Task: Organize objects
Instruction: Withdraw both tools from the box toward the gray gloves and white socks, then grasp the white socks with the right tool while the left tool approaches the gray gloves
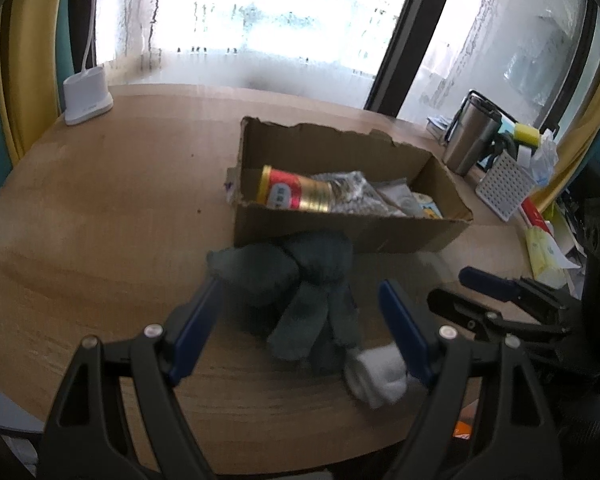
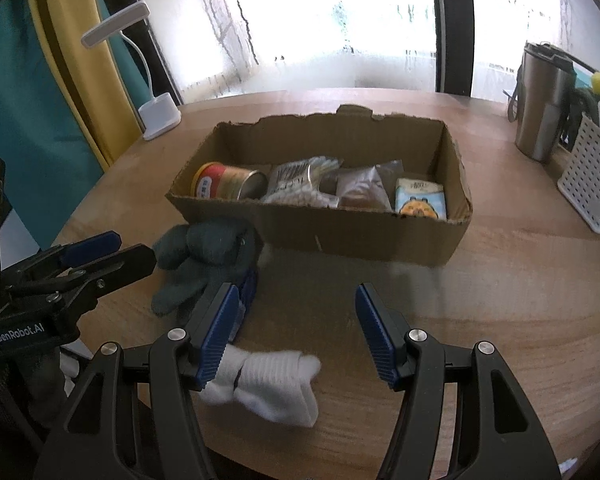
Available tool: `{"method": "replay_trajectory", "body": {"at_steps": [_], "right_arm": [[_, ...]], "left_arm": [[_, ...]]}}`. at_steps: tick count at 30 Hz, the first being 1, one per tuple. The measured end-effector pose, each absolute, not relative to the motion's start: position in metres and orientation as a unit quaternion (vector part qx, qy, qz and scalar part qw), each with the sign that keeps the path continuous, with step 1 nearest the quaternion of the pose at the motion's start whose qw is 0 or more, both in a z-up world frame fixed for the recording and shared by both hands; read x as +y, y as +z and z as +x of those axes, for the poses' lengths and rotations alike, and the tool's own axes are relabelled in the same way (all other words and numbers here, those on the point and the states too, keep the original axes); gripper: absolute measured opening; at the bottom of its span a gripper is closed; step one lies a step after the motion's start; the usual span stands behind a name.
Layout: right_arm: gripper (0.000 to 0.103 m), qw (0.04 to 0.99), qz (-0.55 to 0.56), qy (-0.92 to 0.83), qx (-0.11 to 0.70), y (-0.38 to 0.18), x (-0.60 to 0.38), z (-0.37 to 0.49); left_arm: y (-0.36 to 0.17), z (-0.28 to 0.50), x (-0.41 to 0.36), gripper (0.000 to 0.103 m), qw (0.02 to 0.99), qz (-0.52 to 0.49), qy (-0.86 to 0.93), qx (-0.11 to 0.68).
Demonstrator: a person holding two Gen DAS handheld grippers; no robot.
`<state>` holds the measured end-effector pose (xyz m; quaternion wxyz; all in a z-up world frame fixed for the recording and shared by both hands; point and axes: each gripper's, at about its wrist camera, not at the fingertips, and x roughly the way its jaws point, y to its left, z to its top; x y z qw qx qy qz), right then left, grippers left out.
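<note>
- Currently, the sorting looks partly done: a cardboard box (image 2: 364, 236) on the wooden table (image 1: 100, 208) already holds a red and gold can (image 2: 228, 184), some crinkled packets (image 2: 304, 186) and a small carton with a cartoon face (image 2: 420, 202).
- Outside the box lie two things not yet put away: a dark grey glove (image 1: 296, 280), touching the box's near wall, and a rolled pair of white socks (image 2: 276, 382) nearer the table's edge.
- Left gripper (image 1: 300, 304): its jaws stand apart and grasp nothing, with the glove lying between and below the blue pads; I cannot tell whether a pad touches the cloth.
- Right gripper (image 2: 296, 312): likewise released and empty, its jaws wide over bare table, with the socks just beneath its left pad.
- Step in hand, as I judge it: an approach, each gripper lining up on one of the soft items.
- Next move calls for lowering the left gripper so its pads straddle the bulk of the glove, then closing firmly, since the loose fingers may flop or slip.
- For the socks, the right gripper would need to shift toward them so the roll sits squarely between the pads.
- Lifting over the box's torn rim needs care, as it could snag the cloth.
- Free room in the box looks scarce; the strip behind the packets seems the likeliest spot.
</note>
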<state>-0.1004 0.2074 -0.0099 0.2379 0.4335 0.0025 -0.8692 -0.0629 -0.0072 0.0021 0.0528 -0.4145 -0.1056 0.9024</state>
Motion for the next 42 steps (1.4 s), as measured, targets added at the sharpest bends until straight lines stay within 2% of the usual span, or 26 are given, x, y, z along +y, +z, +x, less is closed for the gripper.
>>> {"method": "replay_trajectory", "body": {"at_steps": [35,42], "right_arm": [[0.064,0.257,0.469,-0.845,-0.014,-0.058,0.208,-0.080],[0.060,0.273,0.473,-0.837,-0.027,-0.061,0.212,-0.082]], "left_arm": [[-0.031,-0.057,-0.001,0.082,0.048,-0.446,0.888,-0.104],[-0.038,-0.063,0.001,0.082,0.045,-0.454,0.884,-0.102]]}}
